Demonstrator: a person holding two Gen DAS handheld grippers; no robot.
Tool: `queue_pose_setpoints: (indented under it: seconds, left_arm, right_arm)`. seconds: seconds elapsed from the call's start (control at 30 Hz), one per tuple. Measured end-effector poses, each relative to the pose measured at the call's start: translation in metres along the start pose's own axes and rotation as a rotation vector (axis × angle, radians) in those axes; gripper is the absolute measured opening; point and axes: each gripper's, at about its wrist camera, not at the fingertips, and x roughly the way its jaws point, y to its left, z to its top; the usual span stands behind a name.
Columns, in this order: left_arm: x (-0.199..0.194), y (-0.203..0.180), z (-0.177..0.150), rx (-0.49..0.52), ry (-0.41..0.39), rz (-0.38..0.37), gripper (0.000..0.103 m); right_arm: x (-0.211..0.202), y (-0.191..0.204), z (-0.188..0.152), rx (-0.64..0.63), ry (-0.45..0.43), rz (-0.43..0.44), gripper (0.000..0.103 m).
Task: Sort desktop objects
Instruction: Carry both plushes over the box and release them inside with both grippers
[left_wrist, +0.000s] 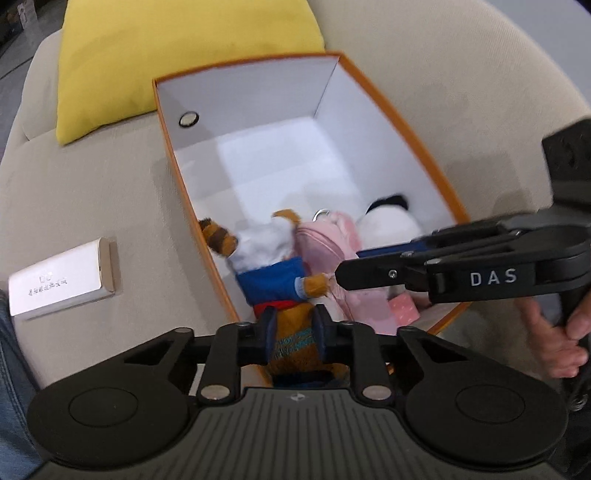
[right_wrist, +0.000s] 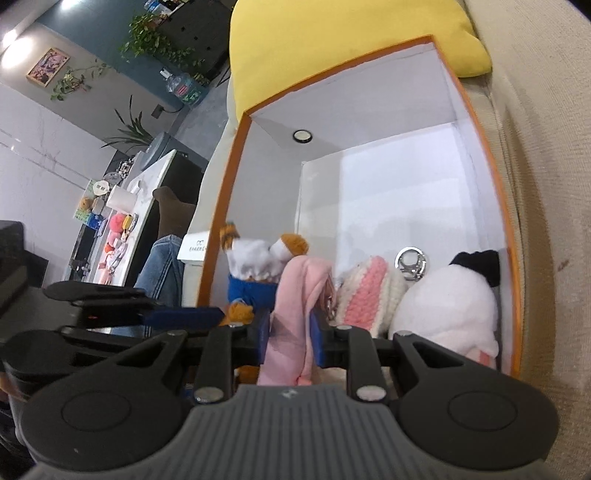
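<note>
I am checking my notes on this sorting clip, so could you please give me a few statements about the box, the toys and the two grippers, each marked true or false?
1. The left gripper is shut on the tiger plush. True.
2. The right gripper has its jaws wide open over nothing. False: it is shut on the pink cloth toy.
3. The orange box has a white interior. True.
4. The small white carton lies inside the box. False: it lies outside, on the beige sofa.
5. The yellow cushion lies beyond the box. True.
</note>
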Motion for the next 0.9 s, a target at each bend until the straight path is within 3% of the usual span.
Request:
queue_pose_setpoints:
  seconds: [0.27,0.57,0.67,0.83,0.9]
  left_arm:
    - [0.020,-0.003,0.002,0.021,0.054,0.043,0.021]
    - [0.032,-0.016,0.005,0.081,0.062,0.071,0.016]
    - [0.026,-0.012,0.002,0.073,0.025,0.039,0.016]
    - [0.019,-0.008,-0.001,0.060,0.000,0.020,0.016]
    - [0.017,-0.006,-0.002,0.057,-0.007,0.010,0.016]
  right_arm:
    - [0.022,0.005,-0.005,-0.024,0.032,-0.047,0.023]
    - [0.037,0.002,-0.010,0.015,0.034,-0.082,0.023]
    - [0.031,0.006,-0.009,0.008,0.021,-0.105,0.023]
    - [-0.008,0.018,-0.008,-0.029,-0.070,-0.128,0.041]
    - [-0.022,0.021,-0.006,-0.060,-0.093,-0.169,0.040]
